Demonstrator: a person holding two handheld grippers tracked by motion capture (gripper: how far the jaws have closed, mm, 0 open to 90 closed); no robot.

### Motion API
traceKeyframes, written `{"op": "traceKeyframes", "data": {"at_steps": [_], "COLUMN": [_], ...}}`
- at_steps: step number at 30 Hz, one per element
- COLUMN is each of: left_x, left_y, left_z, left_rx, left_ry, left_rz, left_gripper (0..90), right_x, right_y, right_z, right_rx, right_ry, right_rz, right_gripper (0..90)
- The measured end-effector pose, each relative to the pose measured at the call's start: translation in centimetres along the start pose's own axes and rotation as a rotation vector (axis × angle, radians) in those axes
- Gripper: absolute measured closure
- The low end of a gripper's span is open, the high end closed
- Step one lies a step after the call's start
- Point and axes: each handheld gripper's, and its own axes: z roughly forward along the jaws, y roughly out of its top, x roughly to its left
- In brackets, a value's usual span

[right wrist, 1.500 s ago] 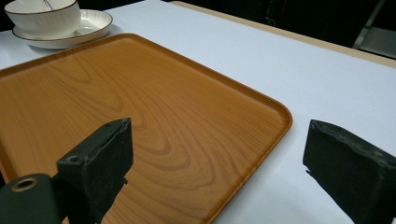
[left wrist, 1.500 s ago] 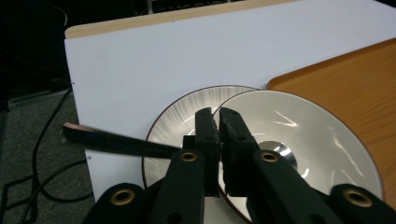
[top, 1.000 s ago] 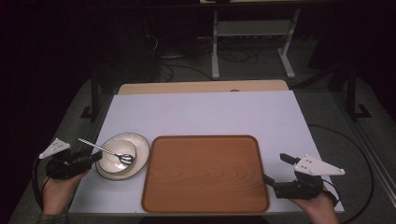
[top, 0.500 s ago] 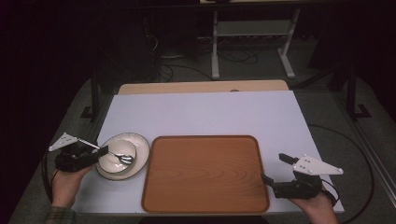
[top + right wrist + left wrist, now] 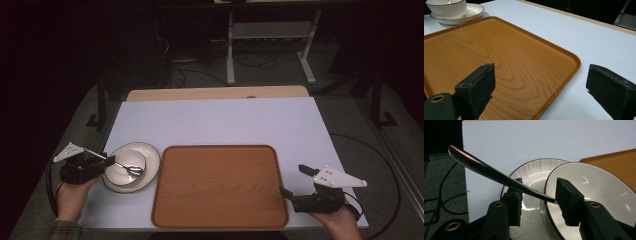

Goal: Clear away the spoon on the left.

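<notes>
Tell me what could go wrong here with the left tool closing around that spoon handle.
The spoon handle slants across the left tool, whose jaws have just been closing, so it may pivot or slip out. Its other end rests in the bowl on the plate, so a lift might drag or tip the bowl.

Your setting: a lab-style recording room, dark around a lit worktable [image 5: 215, 125] with a plain white top, a grey metal rack stand [image 5: 270, 45] behind it on grey carpet, loose cables [image 5: 190, 75] trailing over the floor, and only staged tableware laid out
</notes>
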Motion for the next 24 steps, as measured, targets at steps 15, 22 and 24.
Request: {"op": "traceKeyframes", "data": {"at_steps": [15,22,24], "left_x": [-0.3,-0.6,-0.7], "left_y": [0.3,0.7,0.9], "left_z": [-0.7,-1.4,-1.6], "left_rx": [-0.030,-0.048,-0.054], "left_ry": [-0.003,-0.024,-0.030], "left_rz": [0.023,0.019,0.021], "left_gripper": [70.8,76.2,77.0], "right_x": [0.0,0.0,0.0], "right_y": [0.0,0.0,0.0], "right_z": [0.0,0.0,0.0], "right_rx": [0.002,0.002,0.002], "right_ry": [-0.002,-0.002,-0.002], "right_rz": [0.000,-0.002,-0.001], "right_gripper": [8.2,8.2,8.2]}}
